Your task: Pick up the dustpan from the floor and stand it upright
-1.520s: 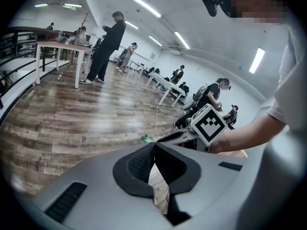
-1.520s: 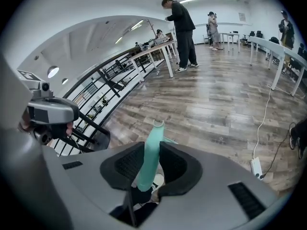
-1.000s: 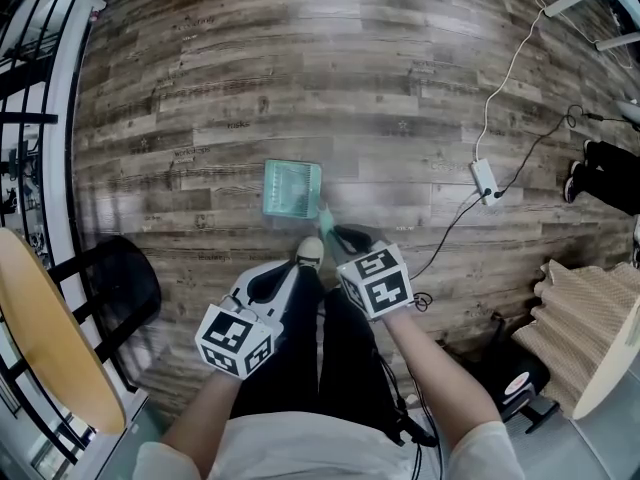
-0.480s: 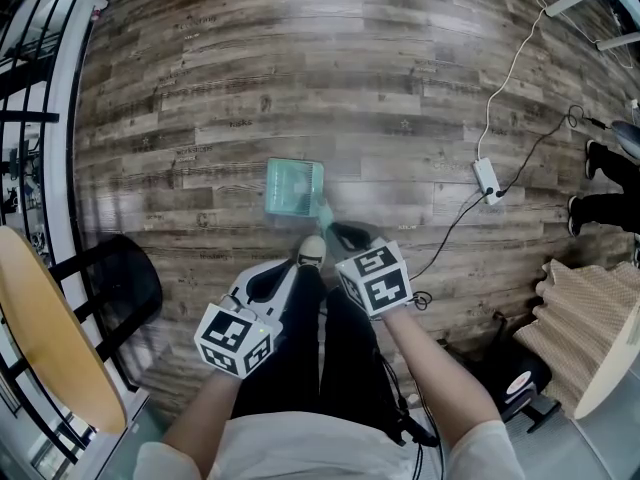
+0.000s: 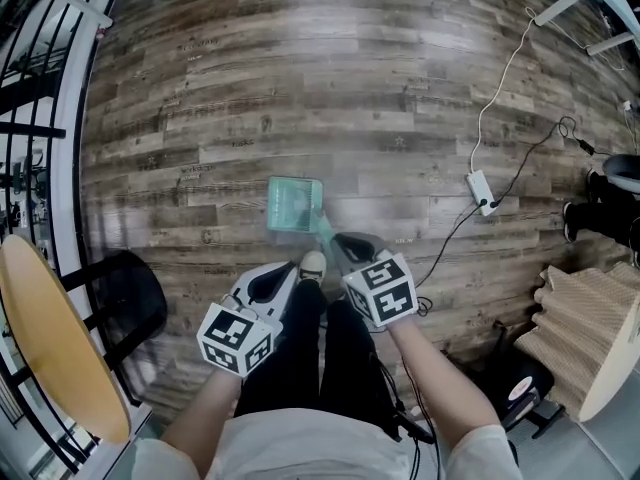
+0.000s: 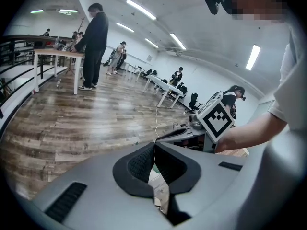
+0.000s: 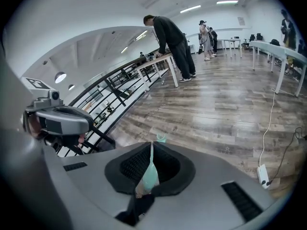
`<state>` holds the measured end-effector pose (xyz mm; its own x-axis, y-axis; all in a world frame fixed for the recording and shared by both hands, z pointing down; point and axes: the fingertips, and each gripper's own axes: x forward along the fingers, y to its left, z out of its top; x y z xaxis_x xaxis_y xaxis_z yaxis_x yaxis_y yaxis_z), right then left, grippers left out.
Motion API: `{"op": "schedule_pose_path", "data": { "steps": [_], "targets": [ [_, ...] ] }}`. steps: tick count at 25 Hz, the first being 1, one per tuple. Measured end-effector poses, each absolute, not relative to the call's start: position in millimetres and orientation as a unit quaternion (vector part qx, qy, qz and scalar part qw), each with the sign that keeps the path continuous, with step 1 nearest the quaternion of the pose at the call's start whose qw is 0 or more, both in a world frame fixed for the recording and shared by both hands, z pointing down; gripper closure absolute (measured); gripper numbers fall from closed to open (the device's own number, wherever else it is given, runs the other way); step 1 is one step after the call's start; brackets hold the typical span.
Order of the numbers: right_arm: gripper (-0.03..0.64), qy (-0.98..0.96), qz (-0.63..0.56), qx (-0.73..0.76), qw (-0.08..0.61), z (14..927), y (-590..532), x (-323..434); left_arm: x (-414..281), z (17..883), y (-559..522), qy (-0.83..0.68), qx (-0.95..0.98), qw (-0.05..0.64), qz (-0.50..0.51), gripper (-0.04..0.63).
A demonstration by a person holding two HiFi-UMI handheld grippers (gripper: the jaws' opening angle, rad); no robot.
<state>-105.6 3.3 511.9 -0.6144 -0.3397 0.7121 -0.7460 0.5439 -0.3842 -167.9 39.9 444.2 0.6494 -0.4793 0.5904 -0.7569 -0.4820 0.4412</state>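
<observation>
Dustpan handle (image 7: 150, 172) between right gripper (image 7: 151, 146) fingers (image 7: 135, 165)

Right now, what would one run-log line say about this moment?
right gripper: jaws shut on dustpan handle | left gripper: jaws shut, empty | dustpan: not yet upright

From overhead, the dustpan (image 5: 294, 205) is losing the end of its handle under the right hand-held gripper (image 5: 338, 240). Looking along that gripper's jaws, its grey body is covering the pan, leaving only the thin handle showing. The yellow desk (image 5: 55, 338) is running off the left edge. People (image 7: 207, 32) far across the room are appearing too small to detail.
</observation>
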Motion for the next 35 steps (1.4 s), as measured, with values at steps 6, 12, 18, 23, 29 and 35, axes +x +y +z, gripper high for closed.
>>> {"op": "schedule_pose_path", "data": {
  "steps": [6,12,18,23,29,35],
  "targets": [
    [0.580,-0.827,0.330,0.372,0.264,451.6,3.6,-55.6,-154.1,393.8,20.7,-0.360,0.859,0.309,0.190,0.571],
    [0.580,-0.821,0.312,0.421,0.227,379.3,19.6,-8.8,-130.4,341.0,32.3,-0.333,0.879,0.280,0.194,0.571],
    [0.580,-0.808,0.291,0.465,0.214,317.9,53.4,23.6,-101.5,295.8,65.9,-0.305,0.891,0.268,0.202,0.571],
    [0.580,-0.798,0.283,0.498,0.189,281.9,86.8,37.6,-81.1,258.5,86.1,-0.280,0.909,0.248,0.186,0.571],
    [0.580,-0.781,0.276,0.538,0.158,245.6,113.3,62.7,-58.4,223.0,107.8,-0.251,0.926,0.224,0.172,0.571],
    [0.580,-0.776,0.263,0.555,0.143,227.8,122.0,66.1,-56.1,211.3,116.3,-0.243,0.933,0.207,0.167,0.571]
  ]
}}
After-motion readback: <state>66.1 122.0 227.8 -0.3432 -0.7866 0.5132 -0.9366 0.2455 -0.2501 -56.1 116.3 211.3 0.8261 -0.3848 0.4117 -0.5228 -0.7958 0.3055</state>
